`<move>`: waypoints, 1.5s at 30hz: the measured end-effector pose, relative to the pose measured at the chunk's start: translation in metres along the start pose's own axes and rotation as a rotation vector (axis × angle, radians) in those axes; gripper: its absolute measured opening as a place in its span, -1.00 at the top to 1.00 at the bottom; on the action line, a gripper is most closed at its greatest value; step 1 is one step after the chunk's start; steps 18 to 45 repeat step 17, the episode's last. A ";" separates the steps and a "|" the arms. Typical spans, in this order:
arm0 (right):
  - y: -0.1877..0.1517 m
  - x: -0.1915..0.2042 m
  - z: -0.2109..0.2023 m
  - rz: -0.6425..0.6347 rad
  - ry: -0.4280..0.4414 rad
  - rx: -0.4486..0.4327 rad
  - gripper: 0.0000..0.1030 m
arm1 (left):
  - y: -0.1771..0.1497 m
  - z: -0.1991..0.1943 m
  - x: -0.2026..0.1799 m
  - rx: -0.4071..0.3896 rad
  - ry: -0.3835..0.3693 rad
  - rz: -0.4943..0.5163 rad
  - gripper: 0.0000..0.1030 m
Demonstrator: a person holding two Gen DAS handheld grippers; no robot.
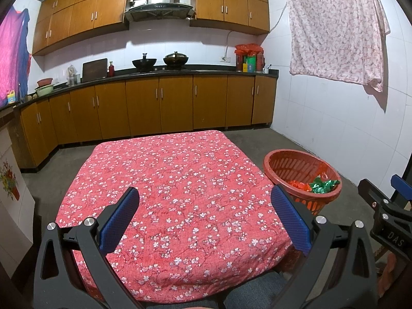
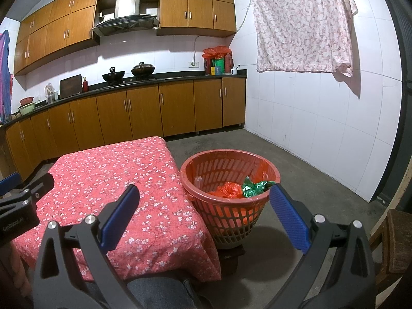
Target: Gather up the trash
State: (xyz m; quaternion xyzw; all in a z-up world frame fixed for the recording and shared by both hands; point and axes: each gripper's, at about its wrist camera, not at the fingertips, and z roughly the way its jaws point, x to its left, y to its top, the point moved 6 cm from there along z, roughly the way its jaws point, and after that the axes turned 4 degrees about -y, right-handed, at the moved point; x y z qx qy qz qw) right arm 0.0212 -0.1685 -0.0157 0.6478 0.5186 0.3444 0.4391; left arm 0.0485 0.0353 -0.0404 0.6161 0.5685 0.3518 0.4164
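A red plastic basket (image 2: 229, 213) stands on the floor right of the table; it also shows in the left wrist view (image 1: 278, 164). Inside lie a crumpled orange bag (image 2: 229, 189) and a green shiny wrapper (image 2: 253, 186), which also shows in the left wrist view (image 1: 323, 184). My left gripper (image 1: 204, 215) is open and empty above the near part of the table (image 1: 167, 180), which has a red flowered cloth. My right gripper (image 2: 204, 215) is open and empty, near the table's right corner and the basket. No trash shows on the table.
Wooden kitchen cabinets (image 1: 159, 105) and a dark counter with woks run along the back wall. A flowered cloth (image 1: 334, 28) hangs on the white tiled right wall. Bare concrete floor (image 2: 309, 170) lies around the basket. A wooden chair (image 2: 394, 242) is at the far right.
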 end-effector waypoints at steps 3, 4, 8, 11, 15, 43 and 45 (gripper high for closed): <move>0.000 0.000 0.000 0.000 0.000 0.000 -0.91 | -0.002 -0.001 0.002 0.000 0.002 -0.002 -0.96; 0.000 0.000 0.000 0.000 0.000 0.001 -0.91 | -0.002 -0.001 0.003 0.000 0.002 -0.002 -0.96; 0.001 0.000 0.000 0.000 0.001 0.001 -0.91 | -0.001 0.000 0.002 0.000 0.002 0.000 -0.96; 0.001 -0.001 -0.001 0.000 0.000 -0.001 -0.91 | -0.001 0.000 0.002 0.002 0.003 0.001 -0.96; 0.001 -0.001 0.000 0.001 0.000 0.001 -0.91 | 0.001 0.000 0.002 0.008 -0.002 0.000 -0.96; 0.000 -0.001 0.000 0.001 0.001 0.001 -0.91 | 0.001 0.000 0.002 0.009 -0.003 -0.001 -0.96; 0.000 -0.001 0.000 0.001 0.001 0.001 -0.91 | 0.001 0.000 0.002 0.009 -0.003 -0.001 -0.96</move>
